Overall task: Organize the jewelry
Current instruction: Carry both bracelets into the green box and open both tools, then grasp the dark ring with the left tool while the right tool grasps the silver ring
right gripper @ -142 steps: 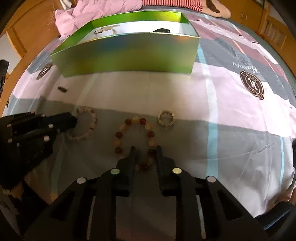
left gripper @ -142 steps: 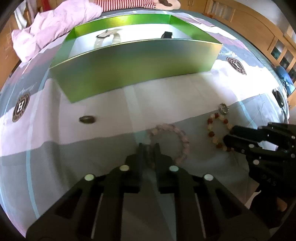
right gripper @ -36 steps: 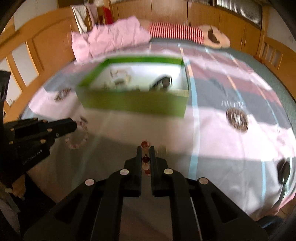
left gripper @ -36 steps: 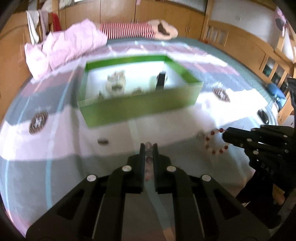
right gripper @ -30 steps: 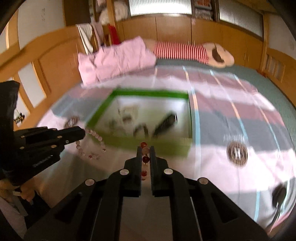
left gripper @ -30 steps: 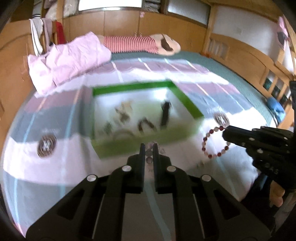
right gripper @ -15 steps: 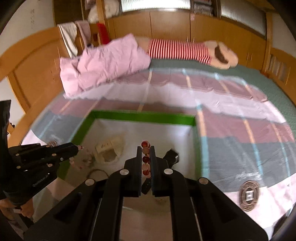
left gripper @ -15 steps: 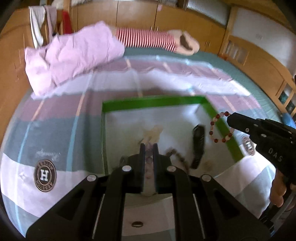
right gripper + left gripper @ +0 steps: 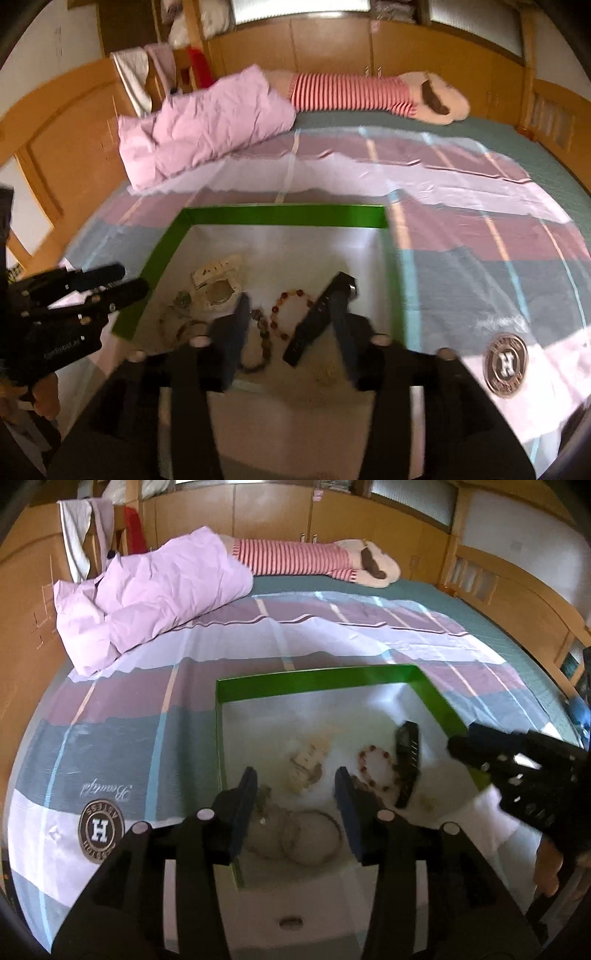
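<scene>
1. My left claw [image 9: 295,786] is released, fingers wide apart, nothing between them; it hovers over the near left part of the green box [image 9: 314,677].
2. My right claw [image 9: 288,314] is likewise released and empty, fingers spread, above the near middle of the same box.
3. Red-amber bead bracelet [image 9: 290,312] lies on the pale box floor between my right claw's fingers as seen from the right wrist; touching the black watch [image 9: 321,314] or just beside it, cannot tell.
4. Pale bead bracelet [image 9: 273,832] lies on the box floor below my left claw, near the left wall, beside a thin bangle [image 9: 314,834].
5. Cream-coloured jewelry piece [image 9: 308,760] sits further in, mid-floor.
6. Box rests on the striped bedsheet [image 9: 147,716]; a small dark item [image 9: 290,921] lies on the sheet outside the near wall.
7. Pink quilt [image 9: 155,590] and striped plush toy [image 9: 295,559] at the far end of the bed.
</scene>
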Tool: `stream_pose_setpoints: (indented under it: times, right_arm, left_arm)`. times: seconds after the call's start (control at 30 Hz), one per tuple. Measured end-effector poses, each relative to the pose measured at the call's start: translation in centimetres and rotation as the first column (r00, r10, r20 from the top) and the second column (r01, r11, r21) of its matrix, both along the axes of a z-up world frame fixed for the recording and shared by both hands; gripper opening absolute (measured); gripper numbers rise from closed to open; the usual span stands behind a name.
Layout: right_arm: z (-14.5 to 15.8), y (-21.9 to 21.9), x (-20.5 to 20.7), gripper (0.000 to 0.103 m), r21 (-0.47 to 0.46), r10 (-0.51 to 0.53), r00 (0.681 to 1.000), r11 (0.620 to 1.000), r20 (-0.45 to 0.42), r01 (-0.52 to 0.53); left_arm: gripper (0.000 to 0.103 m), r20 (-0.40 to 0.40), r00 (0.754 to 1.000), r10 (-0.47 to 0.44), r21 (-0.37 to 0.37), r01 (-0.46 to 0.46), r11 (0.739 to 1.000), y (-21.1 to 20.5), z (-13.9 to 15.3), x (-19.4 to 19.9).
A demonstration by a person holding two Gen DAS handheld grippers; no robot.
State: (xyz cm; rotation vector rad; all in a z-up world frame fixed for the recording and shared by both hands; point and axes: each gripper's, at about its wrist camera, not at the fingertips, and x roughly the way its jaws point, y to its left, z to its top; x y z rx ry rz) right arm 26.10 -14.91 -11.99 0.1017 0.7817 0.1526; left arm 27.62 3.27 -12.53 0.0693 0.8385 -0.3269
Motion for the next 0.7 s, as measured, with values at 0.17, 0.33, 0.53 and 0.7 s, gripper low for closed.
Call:
stream_pose_setpoints:
  times: [0.17, 0.33, 0.53, 0.7]
  right_arm:
    - [0.0, -3.2, -5.0, 0.058, 0.049, -0.064, 0.998, 0.997, -0.011, 0.065]
    - [-3.8, -4.4, -8.2, 0.058, 0.033, -0.088, 0.989, 0.995, -0.122, 0.093]
    - [-7.2, -3.1, -9.4, 0.058, 0.007, -0.057, 0.974, 0.998, -0.219, 0.06]
    - [-7.8, -2.0, -9.7, 0.058, -0.034, -0.036, 0.971, 0.999, -0.235, 0.029]
  left_arm:
    - [0.049, 0.012, 0.998, -0.056, 0.027, 0.056, 0.998, -0.2, -0.3, -5.3]
    - [0.052, -0.063, 0.996, -0.064, 0.032, 0.066, 0.997, -0.2, -3.7, -8.0]
    - [0.059, -0.083, 0.997, -0.005, 0.04, 0.009, 0.999, 0.4, -5.2, -8.8]
    - [0.062, -0.098, 0.994, 0.043, 0.031, -0.04, 0.999, 1.3, -5.8, -8.9]
